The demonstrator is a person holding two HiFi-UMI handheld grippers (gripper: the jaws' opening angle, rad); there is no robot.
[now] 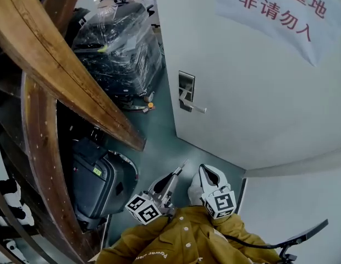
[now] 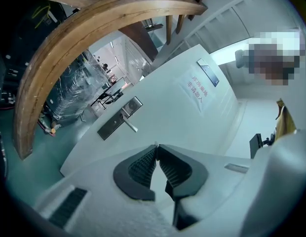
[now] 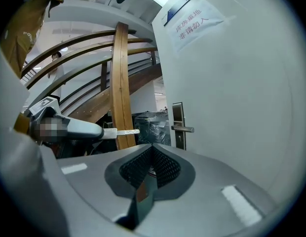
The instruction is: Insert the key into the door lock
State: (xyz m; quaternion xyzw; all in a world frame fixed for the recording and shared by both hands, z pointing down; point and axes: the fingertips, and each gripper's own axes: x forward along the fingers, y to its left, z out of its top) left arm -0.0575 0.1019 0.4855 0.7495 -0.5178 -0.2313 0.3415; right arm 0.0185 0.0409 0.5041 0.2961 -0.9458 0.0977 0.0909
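Observation:
The white door carries a steel lock plate with a lever handle; the plate also shows in the left gripper view and the right gripper view. My left gripper is shut on a slim silver key, which points toward the door and stays well short of the lock. From the right gripper view the key sticks out of the left gripper. My right gripper hangs beside it, shut and empty.
A curved wooden stair rail sweeps across the left. Behind it stand a plastic-wrapped machine and a dark case. A paper sign with red characters hangs on the door. The teal floor runs along the door's base.

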